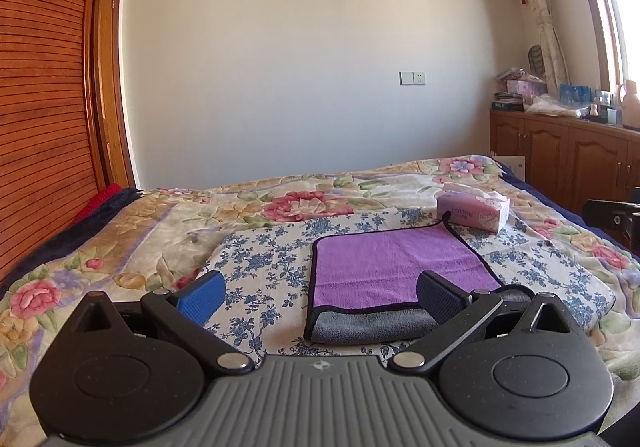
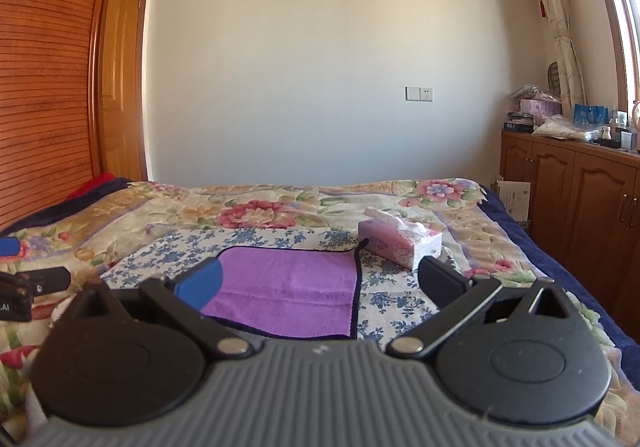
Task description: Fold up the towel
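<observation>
A purple towel (image 1: 396,267) with a dark border lies on a blue-flowered cloth (image 1: 264,263) on the bed, its near edge folded so the grey underside (image 1: 372,325) shows. It also shows in the right wrist view (image 2: 292,291). My left gripper (image 1: 320,297) is open and empty, hovering just before the towel's near left edge. My right gripper (image 2: 320,283) is open and empty above the towel's near right part. A hanging loop (image 2: 362,245) sits at the towel's far right corner.
A pink tissue box (image 1: 474,211) stands just beyond the towel's far right corner; it also shows in the right wrist view (image 2: 400,241). A floral bedspread (image 1: 120,231) covers the bed. A wooden wardrobe (image 1: 40,107) is left, wooden cabinets (image 2: 572,199) right.
</observation>
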`<state>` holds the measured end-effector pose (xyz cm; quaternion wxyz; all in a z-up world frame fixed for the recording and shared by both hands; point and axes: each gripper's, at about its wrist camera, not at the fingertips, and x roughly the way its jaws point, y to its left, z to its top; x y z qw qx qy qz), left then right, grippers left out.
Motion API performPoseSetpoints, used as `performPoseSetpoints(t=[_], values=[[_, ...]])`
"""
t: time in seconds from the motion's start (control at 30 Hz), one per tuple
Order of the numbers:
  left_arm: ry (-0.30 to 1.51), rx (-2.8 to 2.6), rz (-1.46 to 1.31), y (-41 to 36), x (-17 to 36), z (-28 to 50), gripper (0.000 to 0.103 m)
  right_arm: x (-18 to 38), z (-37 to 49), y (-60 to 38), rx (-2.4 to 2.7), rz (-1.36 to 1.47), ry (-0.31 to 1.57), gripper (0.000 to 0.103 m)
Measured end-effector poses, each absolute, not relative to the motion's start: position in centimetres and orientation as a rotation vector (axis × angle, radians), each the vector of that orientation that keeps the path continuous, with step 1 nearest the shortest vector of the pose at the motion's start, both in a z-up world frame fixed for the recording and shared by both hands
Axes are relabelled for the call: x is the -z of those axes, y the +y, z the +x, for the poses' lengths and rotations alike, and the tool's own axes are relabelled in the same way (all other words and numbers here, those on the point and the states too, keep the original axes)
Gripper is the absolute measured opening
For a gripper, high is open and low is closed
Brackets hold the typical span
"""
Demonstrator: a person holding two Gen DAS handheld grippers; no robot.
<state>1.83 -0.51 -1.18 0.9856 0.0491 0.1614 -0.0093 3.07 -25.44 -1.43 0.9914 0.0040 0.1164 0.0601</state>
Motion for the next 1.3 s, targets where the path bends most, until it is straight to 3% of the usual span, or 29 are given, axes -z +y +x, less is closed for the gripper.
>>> performPoseSetpoints(t=[1.3], values=[[0.474, 0.068, 0.079, -0.1, 3.4, 8.6, 0.103, 2.9, 8.4, -24.5, -0.138, -0.053, 0.324, 0.103]])
